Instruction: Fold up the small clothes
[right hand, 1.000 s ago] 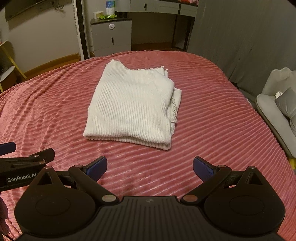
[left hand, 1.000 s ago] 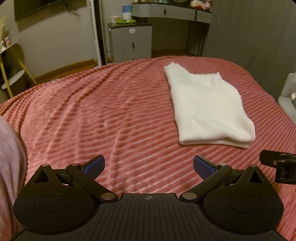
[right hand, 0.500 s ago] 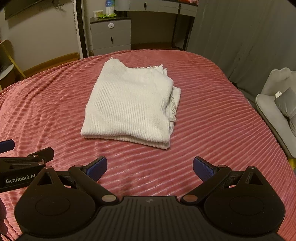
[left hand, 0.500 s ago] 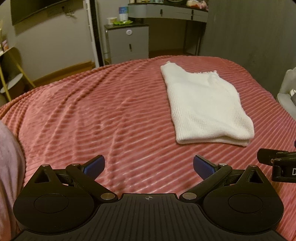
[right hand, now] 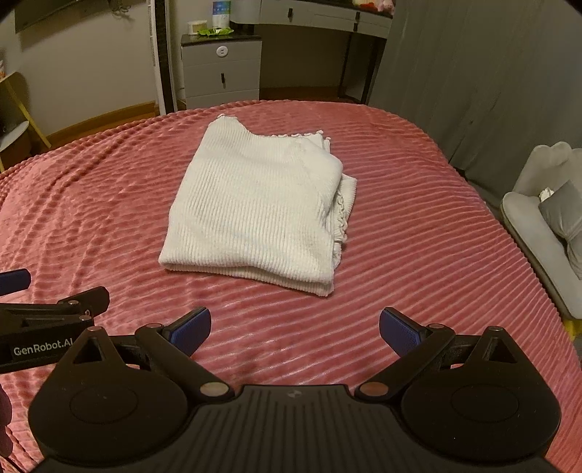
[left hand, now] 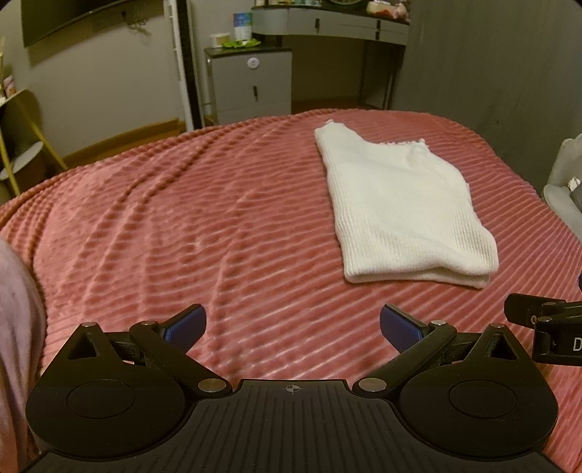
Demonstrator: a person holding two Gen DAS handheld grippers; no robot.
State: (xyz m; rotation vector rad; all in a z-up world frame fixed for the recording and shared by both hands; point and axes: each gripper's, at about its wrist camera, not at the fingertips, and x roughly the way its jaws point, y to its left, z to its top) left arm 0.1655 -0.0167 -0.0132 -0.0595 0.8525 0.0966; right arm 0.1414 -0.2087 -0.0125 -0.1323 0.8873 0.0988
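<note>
A white ribbed knit garment point(right hand: 256, 211) lies folded into a rectangle on the pink ribbed bedspread point(right hand: 418, 254). In the left wrist view the same folded garment point(left hand: 400, 211) sits ahead and to the right. My left gripper point(left hand: 293, 324) is open, with nothing between its blue pads, hovering over bare bedspread point(left hand: 163, 236) short of the garment. My right gripper point(right hand: 294, 325) is open too and empty, just short of the garment's near folded edge. Each gripper shows at the edge of the other's view.
A grey nightstand point(right hand: 222, 69) and a desk point(right hand: 327, 18) stand beyond the bed's far edge. A grey curtain point(right hand: 491, 72) hangs on the right, with a light armchair point(right hand: 538, 225) beside the bed. A pink sleeve point(left hand: 18, 327) shows at the left.
Both grippers have drawn back slightly toward me and lifted, so the garment looks a little farther away. Both have stayed open. The garment has not moved.
</note>
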